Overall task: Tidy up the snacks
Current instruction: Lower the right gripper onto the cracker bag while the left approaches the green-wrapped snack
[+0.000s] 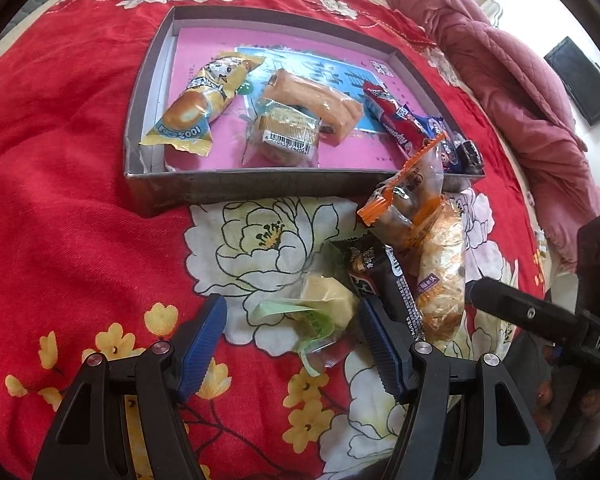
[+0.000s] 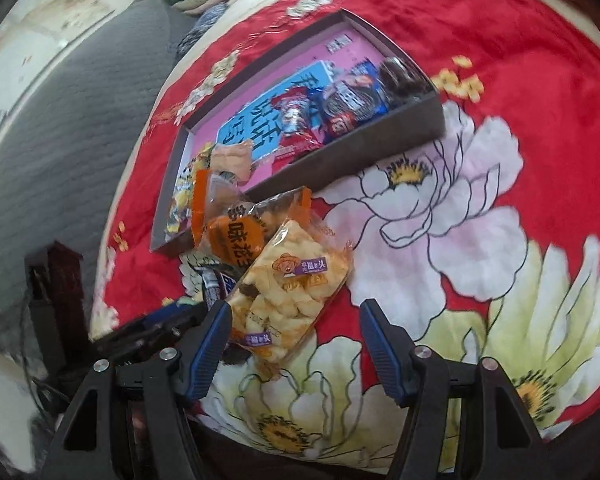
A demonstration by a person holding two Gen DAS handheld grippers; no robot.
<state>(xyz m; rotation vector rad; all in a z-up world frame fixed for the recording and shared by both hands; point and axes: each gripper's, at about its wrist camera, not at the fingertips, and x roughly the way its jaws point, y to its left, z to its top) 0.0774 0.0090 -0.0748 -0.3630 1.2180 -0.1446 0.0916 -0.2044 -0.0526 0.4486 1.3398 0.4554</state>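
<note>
Left gripper (image 1: 292, 338) is hanging spread over the green-wrapped pastry (image 1: 324, 312), pinching nothing; the pastry is lying on the floral bedspread (image 1: 60, 200) just in front of the cardboard box (image 1: 260, 186). Right gripper (image 2: 294, 342) is also spread and empty, with the clear bag of puffed crackers (image 2: 288, 296) sitting near its left finger (image 2: 210, 344).

Both packs are looking light, crinkly and slippery, with crushable contents. I'd take the crimped end seals or squeeze gently across the middle.

The black bar wrapper (image 1: 384, 284) and orange-edged packet (image 1: 412, 200) are crowding the pastry.

Legible: "100" upside down on the yellow bun pack (image 1: 204, 100) in the box, "Alpenliebe"-style lettering on the red roll (image 1: 396, 116). The Chinese print elsewhere is too warped to read.
</note>
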